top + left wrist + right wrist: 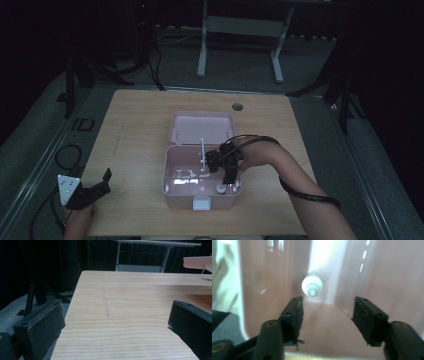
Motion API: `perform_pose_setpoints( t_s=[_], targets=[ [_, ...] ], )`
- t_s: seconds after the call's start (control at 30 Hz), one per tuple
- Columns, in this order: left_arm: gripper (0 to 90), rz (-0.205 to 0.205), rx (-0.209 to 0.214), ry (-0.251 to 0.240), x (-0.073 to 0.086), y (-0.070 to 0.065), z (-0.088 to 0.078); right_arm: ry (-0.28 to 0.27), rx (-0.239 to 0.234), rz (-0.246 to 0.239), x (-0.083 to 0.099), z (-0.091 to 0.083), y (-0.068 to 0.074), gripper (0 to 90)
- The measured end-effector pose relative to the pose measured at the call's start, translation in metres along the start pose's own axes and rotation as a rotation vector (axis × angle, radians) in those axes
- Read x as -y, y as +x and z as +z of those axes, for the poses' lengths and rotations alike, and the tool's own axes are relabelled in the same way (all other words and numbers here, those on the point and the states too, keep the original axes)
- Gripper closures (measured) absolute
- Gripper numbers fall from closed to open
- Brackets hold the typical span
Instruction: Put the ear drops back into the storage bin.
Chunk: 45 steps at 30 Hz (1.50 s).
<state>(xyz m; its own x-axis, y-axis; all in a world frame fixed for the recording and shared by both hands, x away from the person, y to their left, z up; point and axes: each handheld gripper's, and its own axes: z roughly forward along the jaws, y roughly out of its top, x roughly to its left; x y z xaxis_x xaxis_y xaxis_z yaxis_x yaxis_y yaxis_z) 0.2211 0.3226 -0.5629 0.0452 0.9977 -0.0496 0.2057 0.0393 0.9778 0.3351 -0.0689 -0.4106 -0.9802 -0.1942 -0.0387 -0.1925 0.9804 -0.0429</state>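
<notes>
Two grippers, left gripper (102, 181) and right gripper (327, 311), jaws apart, empty; one white bottle (312, 285) in one pink box (170, 187).

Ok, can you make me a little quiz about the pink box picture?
1. True or false: the pink box has its lid open.
2. What stands in the box below the right gripper: A a small white bottle, B a spoon, C a ball?
3. Which gripper rests near the table edge, away from the box?

Key: 1 true. 2 A. 3 the left gripper, jaws open.
</notes>
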Motion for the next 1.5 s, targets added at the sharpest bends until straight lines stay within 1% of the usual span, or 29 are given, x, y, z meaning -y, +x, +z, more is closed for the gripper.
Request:
perform_pose_setpoints(
  t_s=[0.1,0.13,0.17,0.2,0.23,0.33,0.43,0.5,0.53,0.67,0.7,0.73,0.83,0.87,0.9,1.0,1.03,1.07,1.1,1.13,1.17,1.23,1.27,1.3,1.33,1.37,1.43,1.47,1.5],
  targets=[
    [0.5,0.001,0.000,0.001,0.000,0.000,0.000,-0.048,0.024,0.024,0.005,-0.013,0.001,31.0],
    [0.5,0.002,-0.001,0.002,0.000,0.000,0.000,-0.048,0.024,0.024,0.005,-0.013,0.001,31.0],
    [0.5,0.002,-0.002,0.003,0.000,0.000,0.000,-0.069,0.040,0.035,0.010,-0.020,0.002,27.7],
    [0.5,0.003,-0.003,0.003,0.000,0.000,0.000,-0.076,0.049,0.029,0.012,-0.023,0.003,25.5],
    [0.5,0.003,-0.003,0.002,0.000,0.000,0.000,-0.083,0.048,0.029,0.015,-0.026,0.004,22.0],
    [0.5,0.003,-0.003,0.002,0.000,0.000,0.000,-0.099,0.036,0.033,0.023,-0.032,0.007,18.2],
    [0.5,0.002,-0.002,0.002,0.000,0.000,0.000,-0.116,0.015,0.052,0.032,-0.035,0.006,14.3],
    [0.5,0.003,-0.002,0.002,0.000,0.000,0.000,-0.115,0.020,0.056,0.036,-0.035,0.007,14.1],
    [0.4,0.003,-0.003,0.002,0.000,0.000,0.000,-0.113,0.017,0.068,0.042,-0.033,0.007,13.7],
    [0.5,0.003,-0.003,0.001,0.000,0.000,0.000,-0.114,0.057,0.099,0.055,-0.030,0.004,14.0],
    [0.5,0.004,-0.003,0.000,0.000,0.000,0.000,-0.120,0.070,0.102,0.058,-0.028,0.003,14.1],
    [0.5,0.004,-0.003,0.000,0.000,0.000,0.000,-0.121,0.073,0.119,0.062,-0.027,0.003,14.1],
    [0.5,0.004,-0.003,-0.002,0.000,0.000,0.000,-0.118,0.081,0.129,0.068,-0.024,0.002,14.2],
    [0.5,0.004,-0.003,0.001,0.000,0.000,0.000,-0.120,0.084,0.154,0.076,-0.019,0.000,14.1],
    [0.5,0.004,-0.003,0.001,0.000,0.000,0.000,-0.121,0.089,0.154,0.079,-0.018,-0.001,14.1],
    [0.5,0.003,-0.003,0.002,0.000,0.000,0.000,-0.125,0.099,0.198,0.089,-0.012,-0.004,14.2],
    [0.5,0.004,-0.003,0.001,0.000,0.000,0.000,-0.129,0.114,0.207,0.093,-0.009,-0.005,14.3],
    [0.5,0.004,-0.003,0.001,0.000,0.000,0.000,-0.129,0.114,0.207,0.093,-0.009,-0.005,14.3],
    [0.5,0.005,-0.003,0.001,0.000,0.000,0.000,-0.132,0.124,0.224,0.096,-0.006,-0.006,14.4],
    [0.5,0.004,-0.003,0.002,0.000,0.000,0.000,-0.136,0.124,0.253,0.103,0.001,-0.008,14.4],
    [0.5,0.004,-0.003,0.002,0.000,0.000,0.000,-0.137,0.133,0.263,0.106,0.005,-0.008,14.3],
    [0.5,0.003,-0.003,0.002,0.000,0.000,0.000,-0.143,0.128,0.292,0.112,0.014,-0.009,14.3],
    [0.5,0.003,-0.003,0.002,0.000,0.000,0.000,-0.143,0.128,0.292,0.112,0.014,-0.009,14.3],
    [0.5,0.004,-0.003,0.001,0.000,0.000,0.000,-0.145,0.132,0.308,0.117,0.024,-0.009,14.3],
    [0.5,0.004,-0.003,0.001,0.000,0.000,0.000,-0.145,0.132,0.308,0.117,0.024,-0.009,14.3],
    [0.5,0.003,-0.003,0.001,0.000,0.000,0.000,-0.153,0.128,0.335,0.122,0.034,-0.009,14.3],
    [0.5,0.003,-0.003,0.002,0.000,0.000,0.000,-0.158,0.130,0.354,0.126,0.043,-0.009,14.3],
    [0.5,0.003,-0.003,0.002,0.000,0.000,0.000,-0.158,0.130,0.354,0.126,0.043,-0.009,14.3],
    [0.5,0.005,-0.002,0.001,0.000,0.000,0.000,-0.167,0.136,0.375,0.131,0.052,-0.008,14.3]
  ],
)
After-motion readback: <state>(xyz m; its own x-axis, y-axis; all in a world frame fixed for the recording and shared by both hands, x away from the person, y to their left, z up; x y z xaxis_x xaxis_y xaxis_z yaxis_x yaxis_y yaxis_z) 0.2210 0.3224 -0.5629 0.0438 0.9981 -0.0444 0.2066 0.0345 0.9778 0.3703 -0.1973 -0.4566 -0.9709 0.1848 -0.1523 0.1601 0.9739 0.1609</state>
